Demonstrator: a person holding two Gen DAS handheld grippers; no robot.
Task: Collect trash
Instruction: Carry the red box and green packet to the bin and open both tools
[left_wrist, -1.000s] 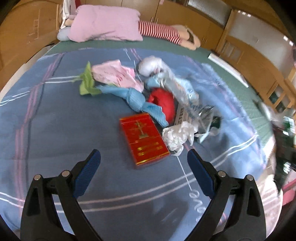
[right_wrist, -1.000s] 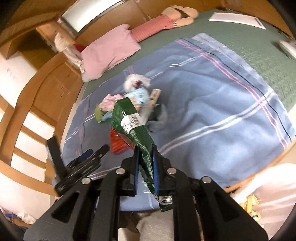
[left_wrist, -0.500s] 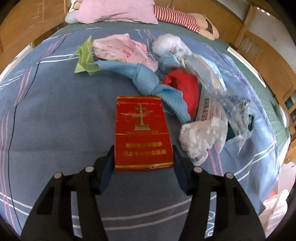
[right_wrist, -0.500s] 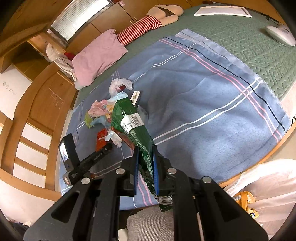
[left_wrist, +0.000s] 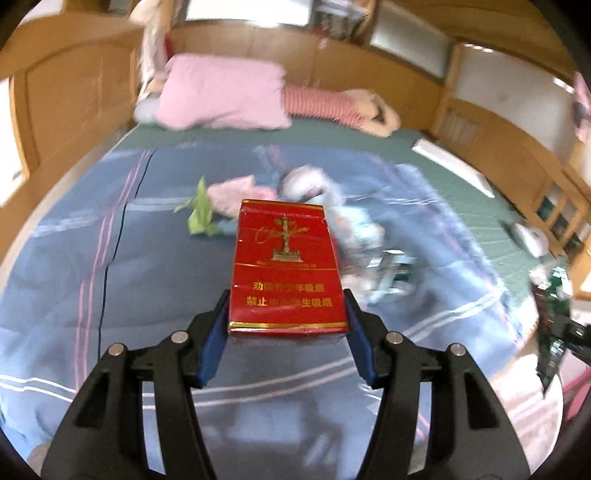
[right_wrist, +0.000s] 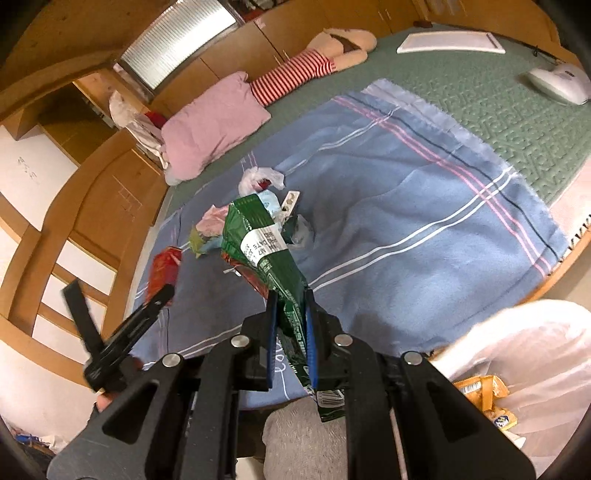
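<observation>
A red cigarette pack (left_wrist: 286, 269) with gold lettering hangs above the blue blanket (left_wrist: 110, 280), clamped between the blue pads of my left gripper (left_wrist: 287, 317). In the right wrist view that pack (right_wrist: 162, 267) shows at the left, held up by the left gripper (right_wrist: 155, 295). My right gripper (right_wrist: 291, 317) is shut on a crumpled green snack wrapper (right_wrist: 264, 247) that sticks up in front of it. On the blanket lies the trash pile (right_wrist: 258, 206): a white plastic bag, pink and green wrappers, blue packaging, a blister strip. In the left wrist view the pile (left_wrist: 314, 206) is blurred behind the pack.
A pink pillow (right_wrist: 210, 125) and a striped doll (right_wrist: 314, 66) lie at the far end on the green mat (right_wrist: 498, 103). A white plastic bag (right_wrist: 524, 362) with orange wrappers inside stands at the lower right. Wooden cabinets (left_wrist: 74, 96) ring the bed.
My left gripper went down over the red pack, shut on its sides and lifted it off the blanket. The right gripper drifted sideways, still holding the green wrapper.
</observation>
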